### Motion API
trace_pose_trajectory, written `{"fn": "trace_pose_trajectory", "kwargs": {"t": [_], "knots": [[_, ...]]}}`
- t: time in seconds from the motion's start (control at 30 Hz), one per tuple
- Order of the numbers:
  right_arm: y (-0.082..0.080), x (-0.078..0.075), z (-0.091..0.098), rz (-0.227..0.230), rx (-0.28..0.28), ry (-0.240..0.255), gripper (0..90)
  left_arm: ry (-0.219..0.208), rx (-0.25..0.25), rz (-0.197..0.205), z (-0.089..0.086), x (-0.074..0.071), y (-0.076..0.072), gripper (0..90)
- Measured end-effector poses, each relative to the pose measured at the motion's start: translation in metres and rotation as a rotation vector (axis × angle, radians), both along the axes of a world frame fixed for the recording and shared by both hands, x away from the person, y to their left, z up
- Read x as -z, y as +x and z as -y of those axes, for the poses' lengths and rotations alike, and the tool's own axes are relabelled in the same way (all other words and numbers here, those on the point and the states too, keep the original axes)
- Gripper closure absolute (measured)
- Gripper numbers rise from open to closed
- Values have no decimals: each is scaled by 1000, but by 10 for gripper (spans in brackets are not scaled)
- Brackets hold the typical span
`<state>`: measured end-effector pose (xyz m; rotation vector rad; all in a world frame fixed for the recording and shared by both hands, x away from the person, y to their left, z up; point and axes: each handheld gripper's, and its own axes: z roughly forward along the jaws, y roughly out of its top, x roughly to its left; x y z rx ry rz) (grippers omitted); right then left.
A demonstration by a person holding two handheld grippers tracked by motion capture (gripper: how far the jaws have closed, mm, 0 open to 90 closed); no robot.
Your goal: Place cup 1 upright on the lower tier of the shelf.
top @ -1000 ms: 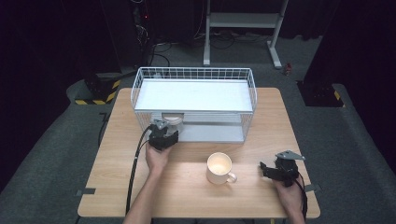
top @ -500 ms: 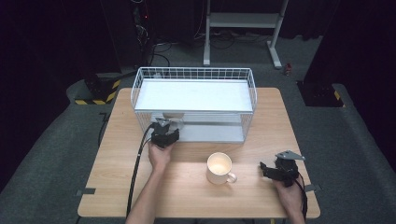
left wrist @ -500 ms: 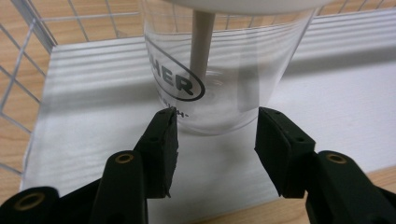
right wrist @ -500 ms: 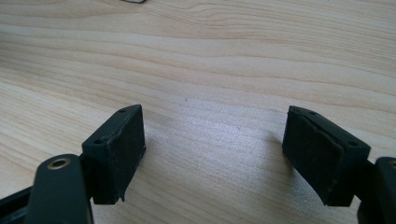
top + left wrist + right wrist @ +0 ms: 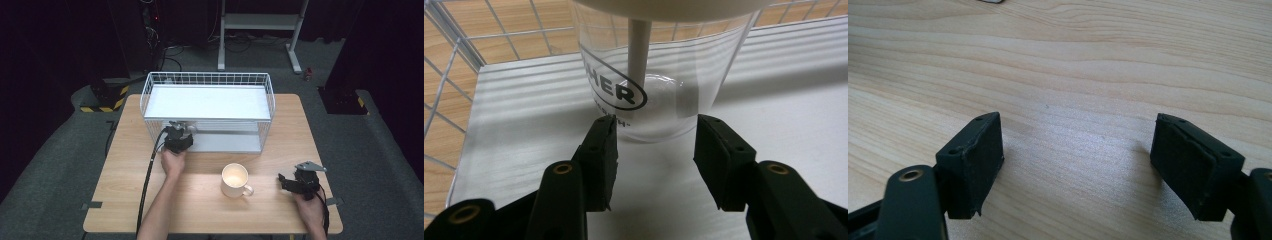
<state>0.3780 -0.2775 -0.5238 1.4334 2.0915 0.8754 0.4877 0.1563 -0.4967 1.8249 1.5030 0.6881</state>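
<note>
Where overhead the rack (image 5: 210, 102) hides it, left tool (image 5: 654, 137) faces a beaker (image 5: 659, 95).

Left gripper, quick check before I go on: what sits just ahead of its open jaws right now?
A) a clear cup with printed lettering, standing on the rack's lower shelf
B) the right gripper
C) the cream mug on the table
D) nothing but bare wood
A: the left gripper has its jaws spread just short of a clear cup with dark lettering, standing on the white shelf inside the wire rack.
</note>
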Motion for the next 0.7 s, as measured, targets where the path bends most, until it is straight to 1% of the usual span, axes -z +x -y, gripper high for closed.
{"fn": "trace_pose_trajectory", "kwargs": {"t": [0.07,0.13,0.2,0.3,0.33,0.43,0.5,0.53,0.57,0.67,0.7], "knots": [[0,0,0,1,-2,-2,211,-9,-4,0,-1,0,1,522],[0,0,0,1,-2,-1,211,-4,-3,-2,0,1,1,517],[0,0,0,1,-2,-2,211,-9,0,-1,0,-1,-1,503],[0,0,0,1,-2,-2,211,2,15,7,0,-5,-4,470],[0,0,0,0,0,0,211,-3,14,12,0,-6,-5,461],[0,0,0,1,-2,-2,211,7,22,15,-2,-7,-9,444],[0,0,0,1,-2,-2,211,-5,21,15,-4,-8,-12,425],[0,0,0,0,0,0,211,-23,16,17,-4,-8,-13,416],[0,0,0,1,-2,-2,211,-15,21,26,-6,-10,-16,407],[0,0,0,1,-2,-2,210,-28,40,26,-10,-12,-21,389],[0,0,0,0,0,0,211,-32,42,20,-10,-13,-23,382]]}}
